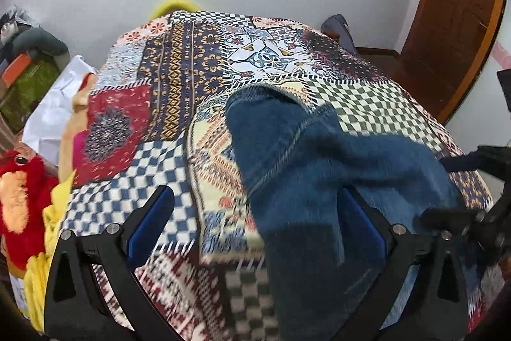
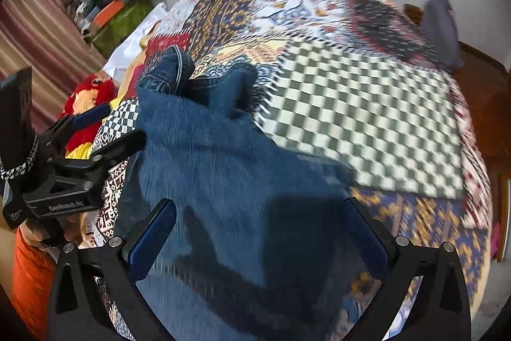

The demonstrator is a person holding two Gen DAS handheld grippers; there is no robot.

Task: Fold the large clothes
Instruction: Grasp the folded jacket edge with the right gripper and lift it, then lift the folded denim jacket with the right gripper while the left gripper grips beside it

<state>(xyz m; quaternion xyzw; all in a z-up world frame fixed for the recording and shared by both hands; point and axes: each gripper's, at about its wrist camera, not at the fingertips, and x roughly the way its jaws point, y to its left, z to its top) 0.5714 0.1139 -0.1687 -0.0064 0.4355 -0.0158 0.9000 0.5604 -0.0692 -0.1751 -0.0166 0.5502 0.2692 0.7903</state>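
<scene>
Jeans (image 1: 319, 168) sprawl across our bed (image 1: 179, 59); both our left tongs (image 1: 255, 232) and right tongs (image 2: 260, 240) gape, empty.

It was a home bedroom: a patchwork bedspread (image 1: 198, 75) covered the bed ahead of the tongs, a red plush toy (image 1: 22, 197) lay left, a wooden door (image 1: 453, 21) stood far right.

Matt denim jeans (image 1: 319, 168) – printed cloth bedspread (image 1: 166, 79), glossy wooden door (image 1: 453, 21).

free: checkered bedspread (image 2: 367, 104) right | blocked: jeans (image 2: 230, 168) centre, plush toy (image 1: 22, 200) left
</scene>
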